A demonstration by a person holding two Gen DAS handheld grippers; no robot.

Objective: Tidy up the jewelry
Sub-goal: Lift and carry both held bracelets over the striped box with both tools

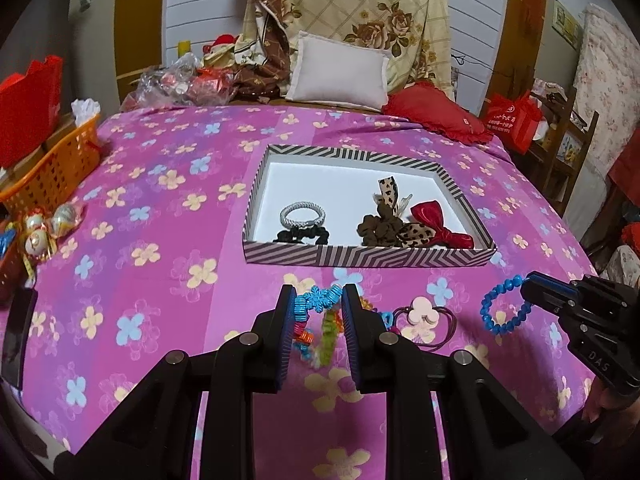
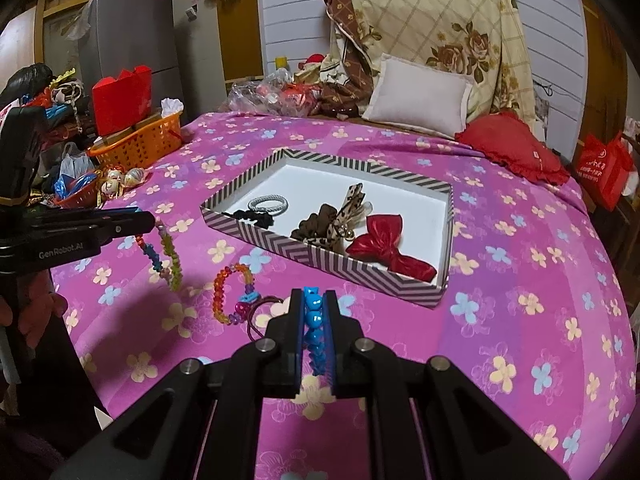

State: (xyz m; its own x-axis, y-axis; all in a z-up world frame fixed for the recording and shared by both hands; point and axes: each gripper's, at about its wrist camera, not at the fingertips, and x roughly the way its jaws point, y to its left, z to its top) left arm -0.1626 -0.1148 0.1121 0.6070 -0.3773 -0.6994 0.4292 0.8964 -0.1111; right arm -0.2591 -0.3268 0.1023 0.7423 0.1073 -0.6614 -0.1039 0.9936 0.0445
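Note:
My left gripper (image 1: 319, 300) is shut on a multicoloured flower bracelet (image 1: 316, 300) and holds it above the bed; it hangs in the right wrist view (image 2: 166, 256). My right gripper (image 2: 314, 300) is shut on a blue bead bracelet (image 2: 313, 320), also seen in the left wrist view (image 1: 502, 308). The striped box (image 1: 360, 255) ahead holds a silver bracelet (image 1: 302, 213), a black scrunchie (image 1: 304, 235), brown and leopard hair ties (image 1: 384, 224) and a red bow (image 1: 436, 222). An orange bead bracelet (image 2: 228, 292) and a dark red hair tie with a cream flower (image 1: 426, 312) lie on the bed.
The pink floral bedspread (image 1: 160, 280) covers the bed. An orange basket (image 1: 52, 176) and pearl ornaments (image 1: 44, 228) sit at the left edge. A white pillow (image 1: 340, 74), a red cushion (image 1: 436, 116) and a quilt pile are at the back.

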